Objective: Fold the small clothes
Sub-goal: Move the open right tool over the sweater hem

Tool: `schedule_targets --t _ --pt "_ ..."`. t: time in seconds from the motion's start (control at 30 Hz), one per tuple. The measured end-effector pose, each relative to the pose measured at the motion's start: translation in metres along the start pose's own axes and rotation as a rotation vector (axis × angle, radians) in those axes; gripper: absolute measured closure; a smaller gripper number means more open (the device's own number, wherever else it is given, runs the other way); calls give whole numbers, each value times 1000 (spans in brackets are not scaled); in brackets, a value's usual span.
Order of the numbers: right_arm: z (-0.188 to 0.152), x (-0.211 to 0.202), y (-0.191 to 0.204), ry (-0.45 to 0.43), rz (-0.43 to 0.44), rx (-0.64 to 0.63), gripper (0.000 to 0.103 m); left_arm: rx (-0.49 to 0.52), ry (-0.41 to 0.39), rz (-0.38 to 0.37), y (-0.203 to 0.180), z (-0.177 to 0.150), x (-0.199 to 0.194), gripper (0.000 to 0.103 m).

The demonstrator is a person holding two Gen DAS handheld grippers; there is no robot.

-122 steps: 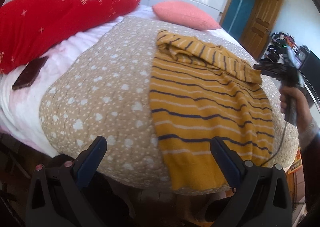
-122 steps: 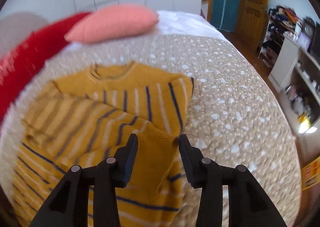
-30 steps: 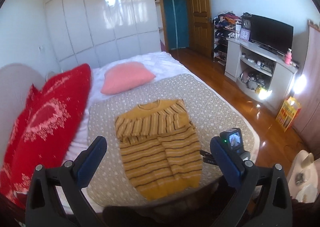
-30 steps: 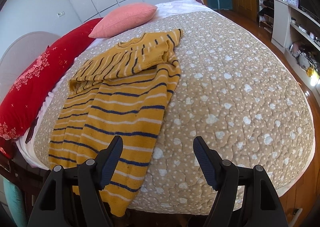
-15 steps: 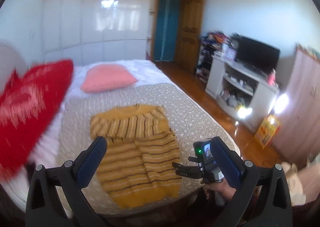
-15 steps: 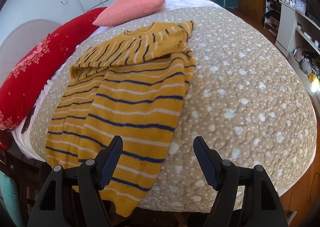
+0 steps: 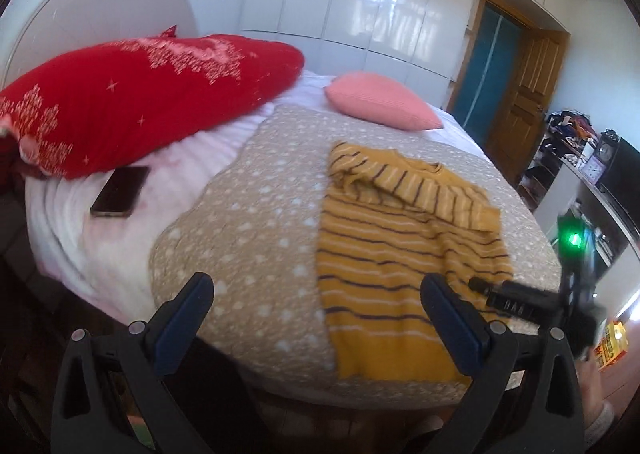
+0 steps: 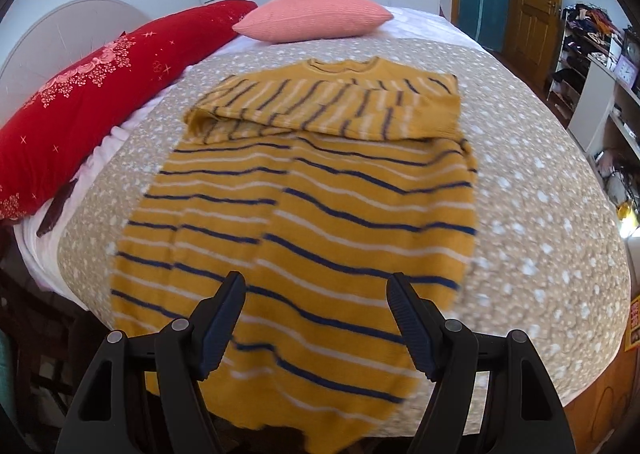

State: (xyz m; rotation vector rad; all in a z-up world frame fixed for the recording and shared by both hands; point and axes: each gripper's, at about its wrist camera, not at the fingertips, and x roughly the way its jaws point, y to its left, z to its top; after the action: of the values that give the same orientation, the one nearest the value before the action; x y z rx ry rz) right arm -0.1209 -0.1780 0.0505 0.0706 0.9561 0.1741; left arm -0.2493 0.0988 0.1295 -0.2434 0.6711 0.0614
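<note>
A yellow sweater with navy and white stripes (image 8: 312,194) lies flat on the beige dotted quilt (image 8: 540,194), both sleeves folded across its chest. Its hem hangs toward the bed's near edge. It also shows in the left wrist view (image 7: 400,250). My right gripper (image 8: 316,310) is open and empty just above the hem. My left gripper (image 7: 316,314) is open and empty over the quilt's near edge, left of the sweater. The right gripper also shows in the left wrist view (image 7: 516,304), at the sweater's right side.
A red pillow (image 7: 132,102) and a pink pillow (image 7: 380,104) lie at the head of the bed. A dark phone (image 7: 120,191) lies on the white sheet. A wooden door (image 7: 524,94) and shelves with a TV (image 7: 600,182) stand to the right.
Both grippers have come down and in toward the bed's near edge. The right one has moved left over the sweater's hem. The sweater has not moved.
</note>
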Motion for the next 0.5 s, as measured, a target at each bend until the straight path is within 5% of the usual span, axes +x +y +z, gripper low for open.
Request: schedule_targets --t 0.3,0.5 --pt "15 -4 57 -22 -61 -98 25 31 -20 -12 16 -16 3 0" --pt "19 -3 57 -11 -76 -70 25 -3 -26 -8 28 -15 5 0"
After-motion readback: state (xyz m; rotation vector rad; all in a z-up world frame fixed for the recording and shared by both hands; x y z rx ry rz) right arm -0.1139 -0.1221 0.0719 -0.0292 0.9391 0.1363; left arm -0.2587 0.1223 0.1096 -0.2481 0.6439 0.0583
